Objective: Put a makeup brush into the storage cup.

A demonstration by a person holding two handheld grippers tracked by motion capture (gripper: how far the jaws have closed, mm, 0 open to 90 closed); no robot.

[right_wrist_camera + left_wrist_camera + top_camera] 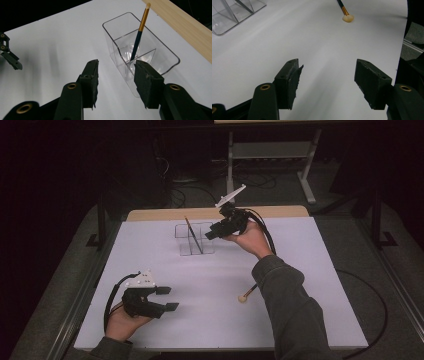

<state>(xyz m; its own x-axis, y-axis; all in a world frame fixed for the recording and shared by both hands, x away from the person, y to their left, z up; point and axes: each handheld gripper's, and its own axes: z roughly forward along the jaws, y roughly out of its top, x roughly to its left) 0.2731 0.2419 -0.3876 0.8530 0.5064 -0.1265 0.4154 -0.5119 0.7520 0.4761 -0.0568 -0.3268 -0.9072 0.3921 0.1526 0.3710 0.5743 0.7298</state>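
A clear plastic organizer (pixel 195 239) (pixel 147 47) with compartments stands at the table's far middle. One brush (pixel 193 235) (pixel 139 35) with a dark and gold handle leans inside it. My right gripper (pixel 212 234) (pixel 116 83) hovers open just right of the organizer, nothing between its jaws. A second brush (pixel 247 294) (pixel 345 12) with a cream tip lies on the white table (pixel 210 285), partly hidden by the right sleeve. My left gripper (pixel 167 298) (pixel 327 85) rests open near the front left, empty.
A wooden strip (pixel 215 213) (pixel 185 25) runs along the table's far edge. Cables (pixel 370 310) trail from both grippers. Metal frame legs (pixel 305 170) stand on the dark floor beyond the table.
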